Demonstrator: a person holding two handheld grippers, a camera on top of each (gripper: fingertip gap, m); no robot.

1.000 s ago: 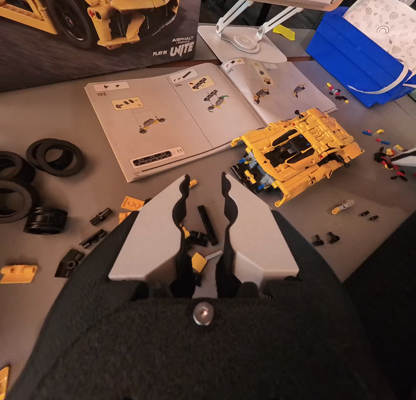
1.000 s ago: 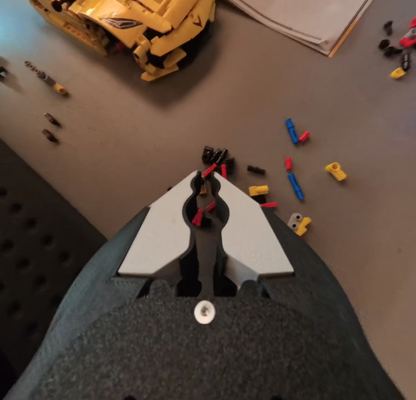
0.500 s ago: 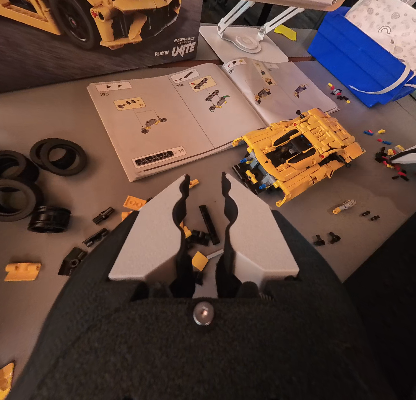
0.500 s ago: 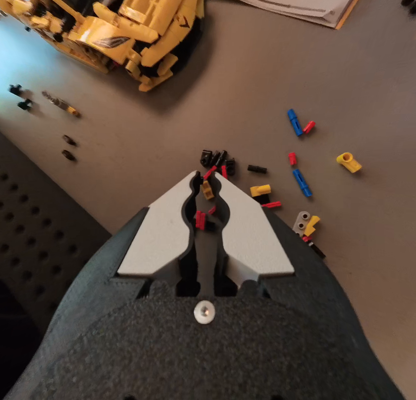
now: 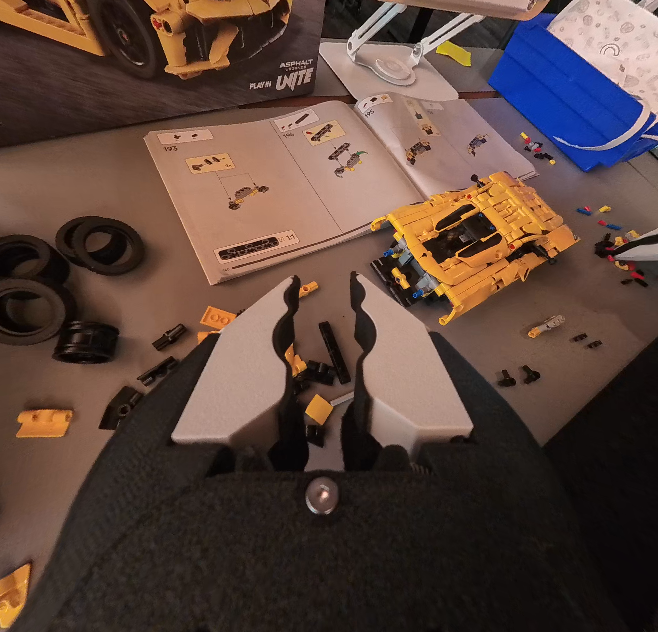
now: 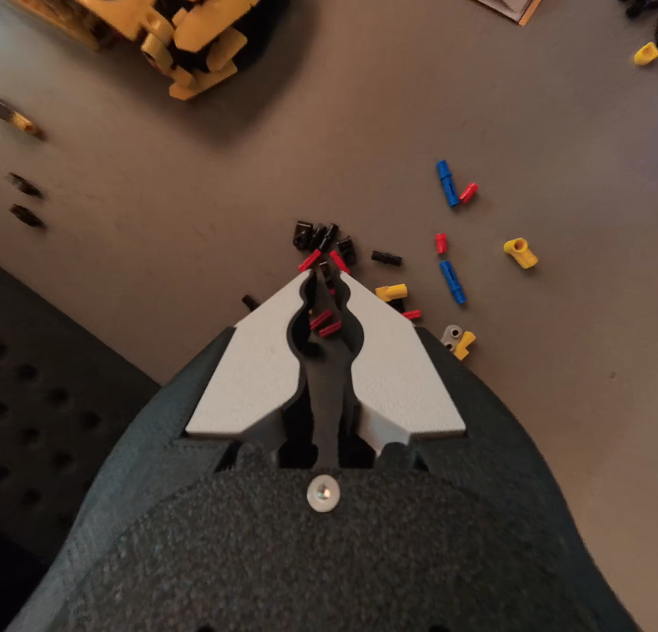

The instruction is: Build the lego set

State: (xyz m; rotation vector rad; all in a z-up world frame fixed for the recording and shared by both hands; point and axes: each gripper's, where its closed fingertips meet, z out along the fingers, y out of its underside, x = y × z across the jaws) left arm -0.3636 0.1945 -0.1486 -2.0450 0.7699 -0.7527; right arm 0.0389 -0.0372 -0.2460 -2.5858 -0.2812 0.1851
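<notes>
Left wrist view: your left gripper (image 5: 322, 283) hovers parted and empty over loose black and yellow pieces (image 5: 322, 369), just this side of the open instruction booklet (image 5: 285, 184); the half-built yellow car (image 5: 473, 244) lies right of the booklet, tyres (image 5: 99, 244) to its left. Little has shifted here in the last second.

Right wrist view: your right gripper (image 6: 325, 276) has dropped closer onto the pile of red and black pins (image 6: 322, 244), well short of the car (image 6: 160, 20). Its tips are nearly together around a small black pin (image 6: 325, 275); a firm grip cannot be confirmed. A pin pickup looks under way.
</notes>
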